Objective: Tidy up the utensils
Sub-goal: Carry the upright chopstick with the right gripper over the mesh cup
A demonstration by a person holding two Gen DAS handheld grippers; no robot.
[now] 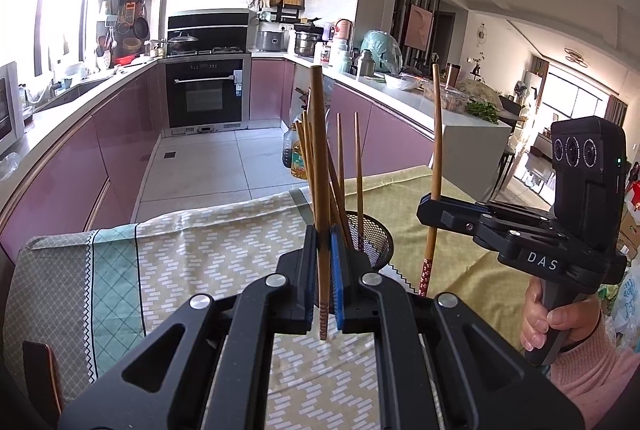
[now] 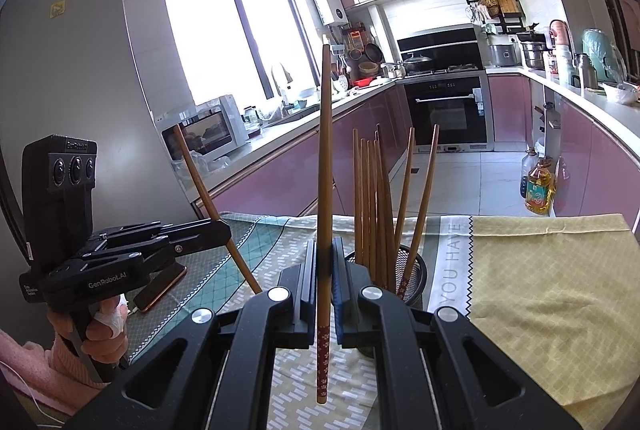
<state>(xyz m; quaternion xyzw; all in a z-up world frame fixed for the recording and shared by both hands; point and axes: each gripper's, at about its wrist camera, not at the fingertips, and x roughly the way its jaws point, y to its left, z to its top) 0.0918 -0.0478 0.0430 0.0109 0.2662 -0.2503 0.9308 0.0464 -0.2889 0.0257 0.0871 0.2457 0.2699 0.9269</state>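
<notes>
My left gripper [image 1: 322, 236] is shut on a wooden chopstick [image 1: 319, 157] that stands nearly upright, its patterned tip hanging below the jaws. Just behind it, a black mesh holder [image 1: 374, 240] on the table contains several chopsticks. To the right, my right gripper [image 1: 431, 210] is shut on a second chopstick [image 1: 437, 133], also upright. In the right wrist view that chopstick [image 2: 325, 157] rises between the right gripper's [image 2: 325, 254] fingers, the mesh holder [image 2: 414, 272] is just right of it, and the left gripper [image 2: 227, 234] holds its chopstick [image 2: 202, 185] tilted.
A patterned cloth [image 2: 540, 290] covers the table. A phone [image 2: 162, 288] lies on it under the left gripper. Oil bottles [image 2: 538, 189] stand on the kitchen floor beyond the table's far edge. Counters run along both sides. A hand [image 1: 548, 326] in a pink sleeve holds the right gripper.
</notes>
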